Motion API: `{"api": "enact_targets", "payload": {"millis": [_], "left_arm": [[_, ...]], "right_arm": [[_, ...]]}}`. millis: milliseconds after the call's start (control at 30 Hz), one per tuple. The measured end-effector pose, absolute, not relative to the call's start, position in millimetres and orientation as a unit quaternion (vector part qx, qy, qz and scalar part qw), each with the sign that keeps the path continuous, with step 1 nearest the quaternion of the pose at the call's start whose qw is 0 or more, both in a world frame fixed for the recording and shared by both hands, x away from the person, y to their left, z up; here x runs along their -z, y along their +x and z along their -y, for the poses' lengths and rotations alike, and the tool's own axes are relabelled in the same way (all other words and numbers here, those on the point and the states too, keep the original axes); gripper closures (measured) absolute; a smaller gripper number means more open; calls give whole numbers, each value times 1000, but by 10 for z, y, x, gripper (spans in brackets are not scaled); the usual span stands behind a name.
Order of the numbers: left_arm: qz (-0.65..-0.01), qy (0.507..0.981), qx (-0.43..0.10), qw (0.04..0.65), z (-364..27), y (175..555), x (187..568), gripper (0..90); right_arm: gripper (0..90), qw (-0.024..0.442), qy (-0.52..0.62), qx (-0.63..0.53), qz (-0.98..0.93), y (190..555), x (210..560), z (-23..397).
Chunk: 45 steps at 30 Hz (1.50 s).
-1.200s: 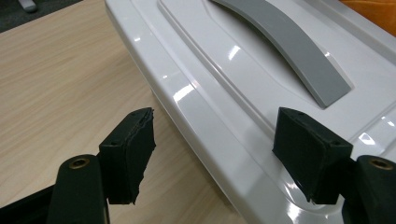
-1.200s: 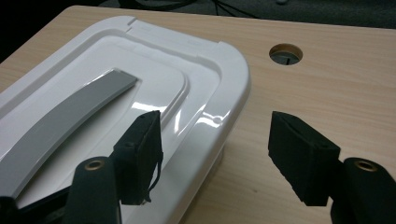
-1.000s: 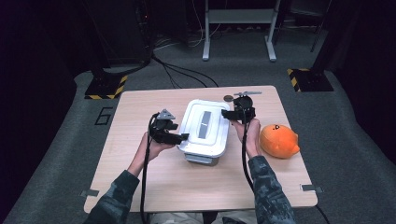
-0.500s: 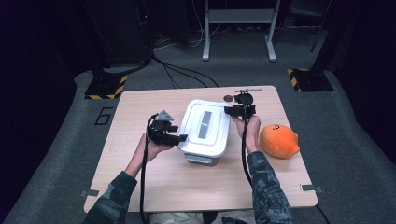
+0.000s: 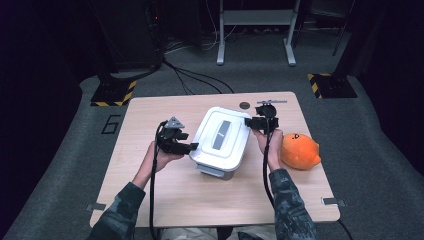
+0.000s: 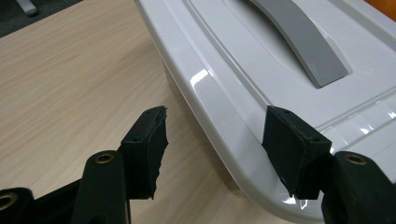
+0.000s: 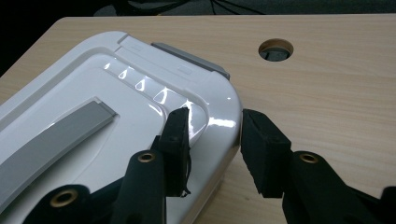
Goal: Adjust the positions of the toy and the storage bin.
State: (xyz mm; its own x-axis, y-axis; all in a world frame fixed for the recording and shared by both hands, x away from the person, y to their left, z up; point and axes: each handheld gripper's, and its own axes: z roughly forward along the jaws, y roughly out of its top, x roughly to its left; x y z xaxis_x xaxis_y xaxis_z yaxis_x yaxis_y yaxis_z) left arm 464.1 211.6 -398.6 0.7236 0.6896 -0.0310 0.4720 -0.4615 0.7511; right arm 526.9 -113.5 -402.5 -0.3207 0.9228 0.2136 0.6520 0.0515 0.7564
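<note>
- The right hand-held gripper [image 7: 212, 135] has just been closing and pinches the white box [image 5: 220, 140]'s lid rim at its far right corner.
- The left hand-held gripper [image 6: 212, 144] straddles the box's left rim, jaws spread, one pad on the lid, the other off its edge.
- An orange plush [image 5: 299, 151] lies on the desk [image 5: 150, 195], right of the box.

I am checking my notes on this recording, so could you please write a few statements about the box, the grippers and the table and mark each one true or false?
1. The lid is on the white box. True.
2. The orange plush toy lies at the box's left. False: in the high view it lies right of the box, beside the person's right hand.
3. The right gripper straddles the lid's rim at a corner. True: one pad is over the lid, the other outside the rim, and the jaws have just been closing.
4. The left gripper hangs well away from the box. False: its jaws stand on either side of the lid's edge.
5. The table has a round hole beyond the box. True.
</note>
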Motion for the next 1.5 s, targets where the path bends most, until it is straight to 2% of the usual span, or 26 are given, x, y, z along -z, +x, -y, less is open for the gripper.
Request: {"api": "enact_targets", "payload": {"millis": [1033,1500], "left_arm": [[-348,847,-161,369,-2259,4711,3955,395],[-348,847,-150,373,-2309,4710,3957,396]], "right_arm": [[567,189,552,-415,-698,4730,4047,1151],[567,192,547,-417,-700,4597,4048,1146]]}}
